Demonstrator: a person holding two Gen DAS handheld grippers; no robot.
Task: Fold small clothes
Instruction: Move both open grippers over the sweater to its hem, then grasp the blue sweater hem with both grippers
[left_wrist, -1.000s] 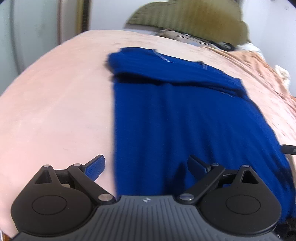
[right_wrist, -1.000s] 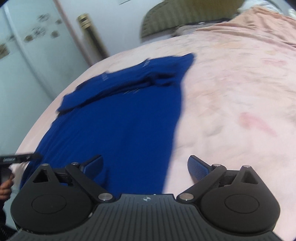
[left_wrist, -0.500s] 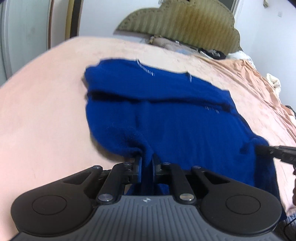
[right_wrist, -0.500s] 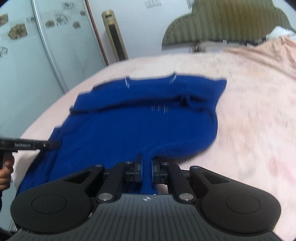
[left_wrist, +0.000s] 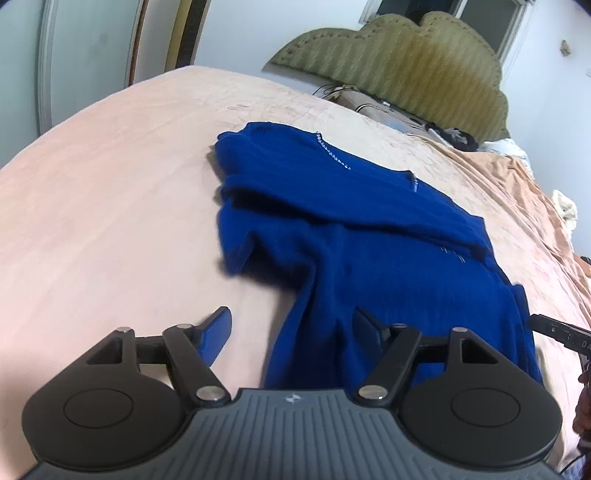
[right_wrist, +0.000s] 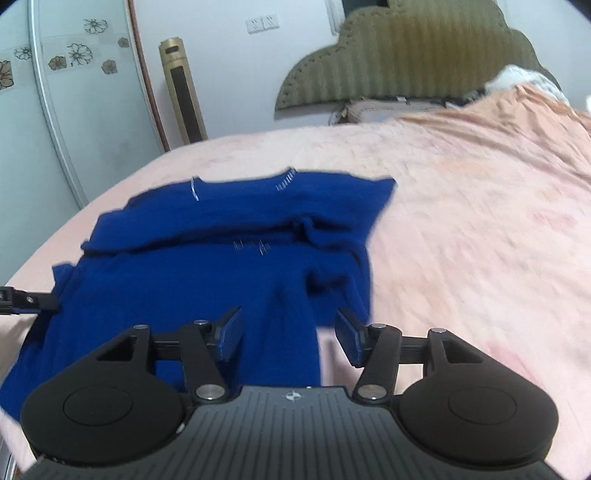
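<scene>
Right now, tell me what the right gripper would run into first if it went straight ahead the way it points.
Most likely the blue garment. The right gripper points down at it, open, with cloth bunched between the pads and the pink bedcover beneath. Depth is unclear.

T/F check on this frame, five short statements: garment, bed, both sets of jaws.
1. The garment is a blue sweater lying on a peach bedspread. True.
2. The left gripper is clamped shut on the cloth. False: its jaws stand apart, having just been opening, with the sweater's near edge between them and the pads not pressing.
3. The right gripper is open. True: its jaws have also just been opening over the near edge.
4. The sweater's far part is folded over itself. True.
5. The headboard is red. False: it is olive green.
</scene>
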